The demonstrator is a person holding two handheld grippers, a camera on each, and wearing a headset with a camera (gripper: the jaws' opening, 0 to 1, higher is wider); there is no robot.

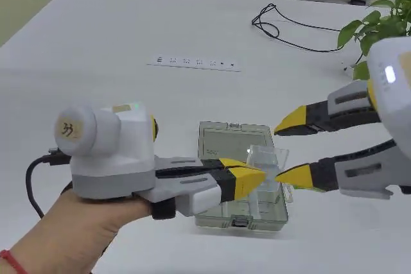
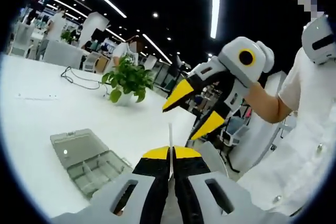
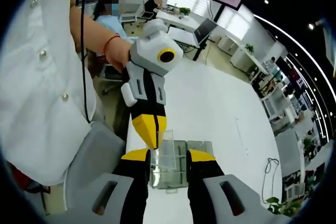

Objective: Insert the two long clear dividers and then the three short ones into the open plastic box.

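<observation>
Left gripper (image 1: 259,175) fingers pinched shut on clear divider (image 1: 270,158), held just over open box (image 1: 225,140) on surface (image 1: 128,43). Right gripper (image 1: 284,151) fingers spread, empty, flanking divider. I judge insertion step; next I lower it upright into slot.

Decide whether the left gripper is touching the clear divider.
Touching. In the left gripper view, the left gripper has its jaws closed on the thin edge of the clear divider, which sticks up from between the yellow tips.

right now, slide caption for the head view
Left gripper holds a clear plastic divider over the open clear plastic box, right gripper open
</observation>
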